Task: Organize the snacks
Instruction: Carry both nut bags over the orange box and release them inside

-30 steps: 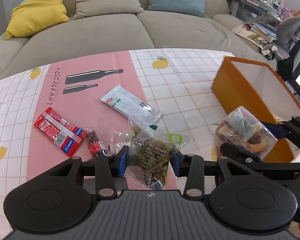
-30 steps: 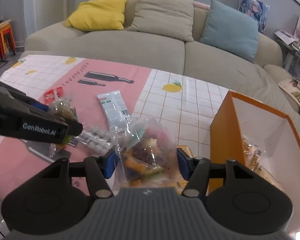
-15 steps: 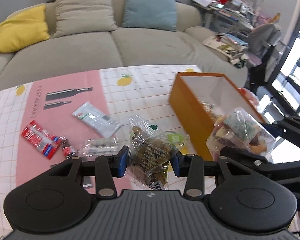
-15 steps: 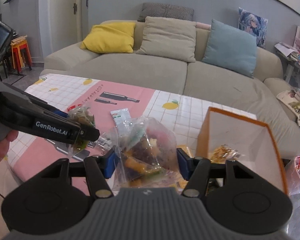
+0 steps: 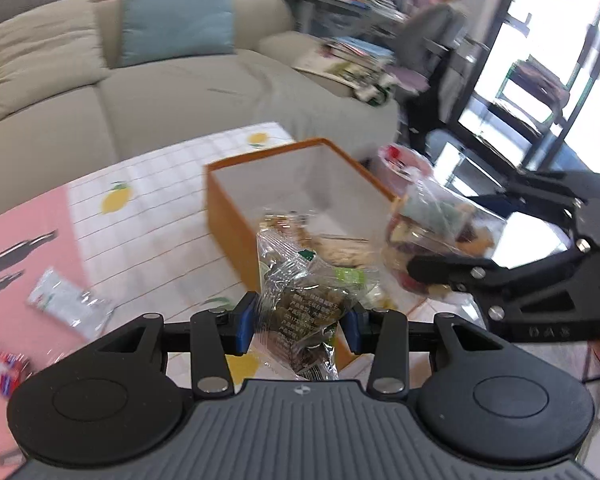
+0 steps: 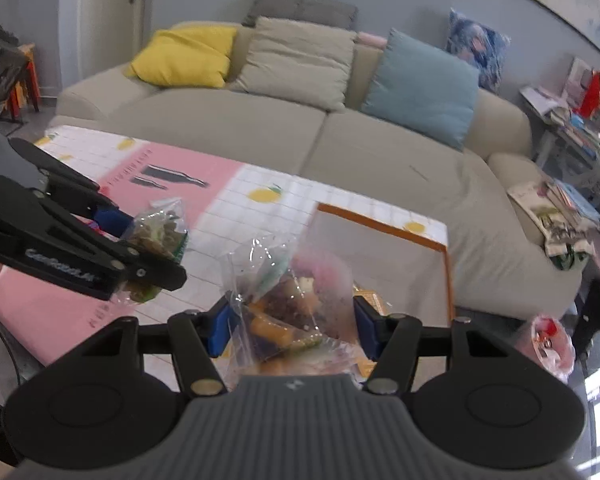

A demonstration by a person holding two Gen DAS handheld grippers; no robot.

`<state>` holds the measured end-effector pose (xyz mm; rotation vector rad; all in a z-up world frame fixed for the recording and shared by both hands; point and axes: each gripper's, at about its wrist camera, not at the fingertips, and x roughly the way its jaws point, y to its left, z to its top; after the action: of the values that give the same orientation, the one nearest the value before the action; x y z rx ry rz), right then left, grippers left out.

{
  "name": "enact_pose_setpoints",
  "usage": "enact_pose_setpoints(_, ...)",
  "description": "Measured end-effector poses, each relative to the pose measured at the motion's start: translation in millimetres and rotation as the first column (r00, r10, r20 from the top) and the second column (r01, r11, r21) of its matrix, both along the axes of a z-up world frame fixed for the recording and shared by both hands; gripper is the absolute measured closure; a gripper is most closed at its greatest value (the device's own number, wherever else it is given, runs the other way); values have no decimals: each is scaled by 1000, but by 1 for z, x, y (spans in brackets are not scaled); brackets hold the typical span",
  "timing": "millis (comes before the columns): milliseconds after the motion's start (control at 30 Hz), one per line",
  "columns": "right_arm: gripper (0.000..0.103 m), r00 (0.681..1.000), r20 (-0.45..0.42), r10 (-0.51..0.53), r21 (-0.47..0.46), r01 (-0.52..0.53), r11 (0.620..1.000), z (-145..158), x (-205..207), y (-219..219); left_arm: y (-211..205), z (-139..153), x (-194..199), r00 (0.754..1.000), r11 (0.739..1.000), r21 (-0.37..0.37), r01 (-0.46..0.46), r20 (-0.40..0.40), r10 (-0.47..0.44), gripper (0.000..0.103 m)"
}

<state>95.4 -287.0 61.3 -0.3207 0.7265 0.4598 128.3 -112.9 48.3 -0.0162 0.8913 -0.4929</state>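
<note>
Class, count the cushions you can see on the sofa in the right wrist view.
5: yellow cushion at left, beige cushion in the middle, dark grey cushion behind it, blue cushion, and patterned cushion at far right. Others may be hidden.

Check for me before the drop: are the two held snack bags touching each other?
Apart. The right wrist view shows open tablecloth between the green bag and the mixed bag.
</note>
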Motion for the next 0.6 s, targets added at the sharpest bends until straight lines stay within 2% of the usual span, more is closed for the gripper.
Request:
enact_pose_setpoints(200,44,992,-113,-56,19,58,998,-10,44,-38,-29,-9,41,994,995,5,100,-51,-100,55)
enact_pose_setpoints(367,44,964,-237,-117,27,127,992,-36,84,-63,-51,-23,73,981,984,43,173,-96,-168,55)
enact_pose_setpoints(600,44,937,-327,-124,-6,129,992,-71,115,-64,-76,-50,99,958,963,74,258,-153,-244,55)
